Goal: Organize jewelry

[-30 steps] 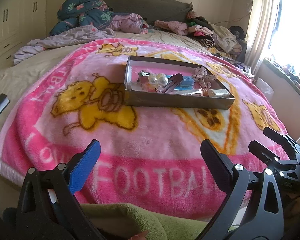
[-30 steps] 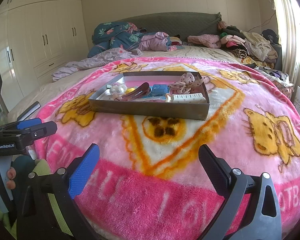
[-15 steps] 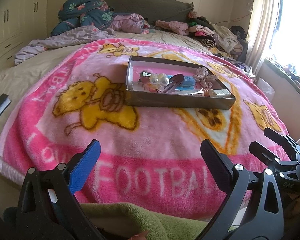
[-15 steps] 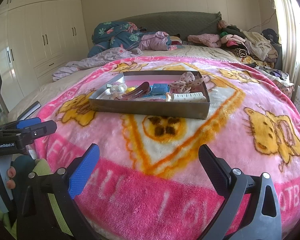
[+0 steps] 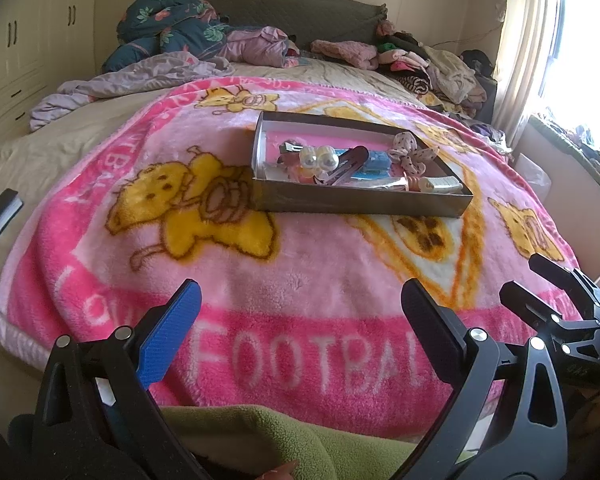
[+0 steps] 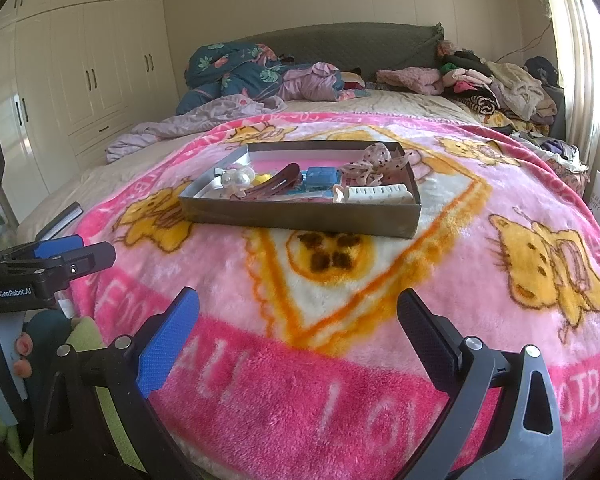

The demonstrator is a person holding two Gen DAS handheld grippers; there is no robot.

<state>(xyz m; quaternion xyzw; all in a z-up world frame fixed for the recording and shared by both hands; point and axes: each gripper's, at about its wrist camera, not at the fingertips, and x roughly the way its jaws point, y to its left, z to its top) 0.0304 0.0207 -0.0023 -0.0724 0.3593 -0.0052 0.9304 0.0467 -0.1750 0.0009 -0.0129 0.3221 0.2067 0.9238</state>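
Since a second ago we have crept slightly closer to the tray [image 5: 360,204] on the blanket [image 5: 300,264], our left gripper [image 5: 298,320] and right gripper [image 6: 296,320] both spread wide and empty, and reaching into its tangled clips [image 6: 276,188] could snag neighbours or tip it.

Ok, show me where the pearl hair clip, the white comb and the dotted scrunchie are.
pearl hair clip [image 5: 319,157], left wrist view, on a pearl.
white comb [image 6: 376,192], right wrist view, mid-spine.
dotted scrunchie [image 6: 376,162], right wrist view, on its ruffled fabric.
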